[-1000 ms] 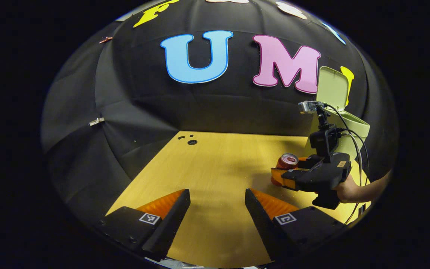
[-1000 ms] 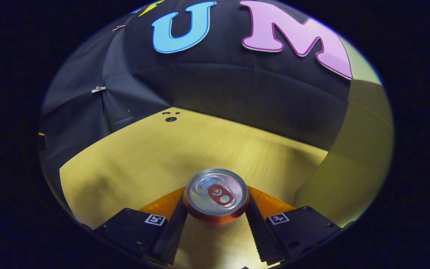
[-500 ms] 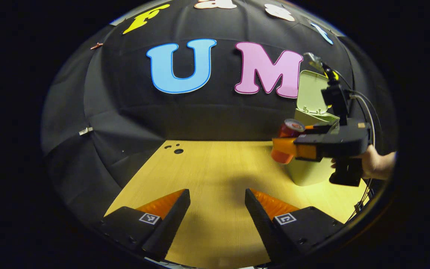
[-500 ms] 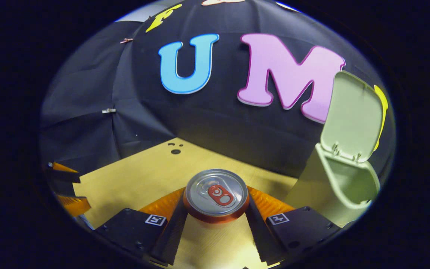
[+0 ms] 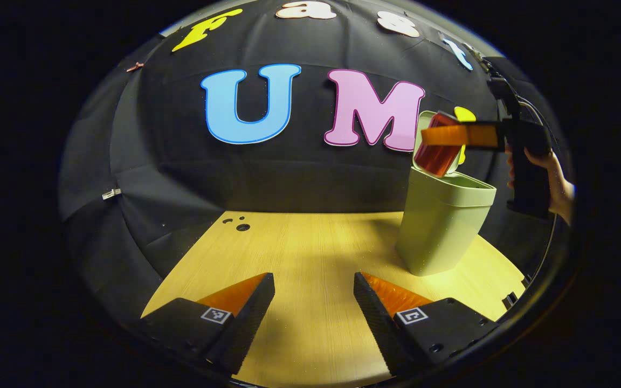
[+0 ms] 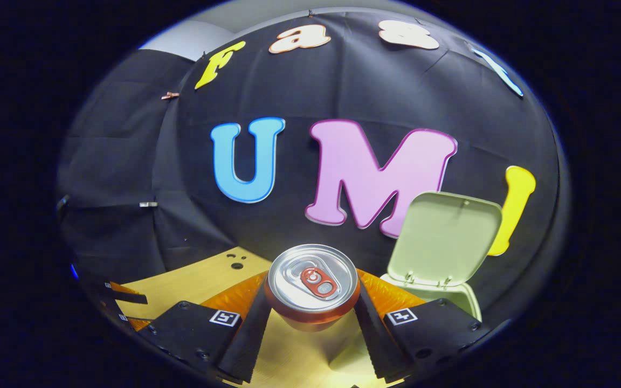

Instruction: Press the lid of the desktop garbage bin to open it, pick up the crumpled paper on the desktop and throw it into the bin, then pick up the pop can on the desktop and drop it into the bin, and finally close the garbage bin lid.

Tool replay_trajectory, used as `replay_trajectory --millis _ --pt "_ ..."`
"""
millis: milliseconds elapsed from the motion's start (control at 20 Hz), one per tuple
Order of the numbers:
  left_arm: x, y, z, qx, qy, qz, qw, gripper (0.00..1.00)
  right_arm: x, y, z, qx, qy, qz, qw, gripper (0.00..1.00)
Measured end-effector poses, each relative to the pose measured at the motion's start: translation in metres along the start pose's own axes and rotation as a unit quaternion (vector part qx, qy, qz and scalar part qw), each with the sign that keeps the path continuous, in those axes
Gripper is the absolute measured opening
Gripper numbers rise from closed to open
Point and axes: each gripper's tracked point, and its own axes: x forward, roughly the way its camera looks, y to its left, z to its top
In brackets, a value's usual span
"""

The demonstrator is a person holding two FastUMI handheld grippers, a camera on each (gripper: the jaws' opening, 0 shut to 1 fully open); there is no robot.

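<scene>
Above the open bin (image 5: 442,226) the right gripper (image 6: 310,323) has carried the pop can (image 6: 312,283) up off the desk (image 5: 310,258) — fingers clamped on it, lid (image 6: 445,237) upright, drop looks next — while the left gripper (image 5: 313,307) hangs spread and empty.

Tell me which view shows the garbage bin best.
The left gripper view: the garbage bin stands whole on the table, lid up, pop can above its mouth. The right gripper view gives its raised lid and a bit of rim.
</scene>
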Motion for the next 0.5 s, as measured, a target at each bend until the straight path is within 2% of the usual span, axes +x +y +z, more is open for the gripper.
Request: replay_trajectory --millis 200,500 --pt "0.001 0.004 -0.01 -0.001 0.011 0.011 1.0 0.95 -0.012 -0.047 0.027 -0.003 -0.029 -0.04 0.999 0.82" --pt "0.008 0.001 -0.008 -0.016 0.019 0.038 0.999 0.95 -0.015 -0.127 0.011 0.006 -0.024 -0.096 0.995 0.83"
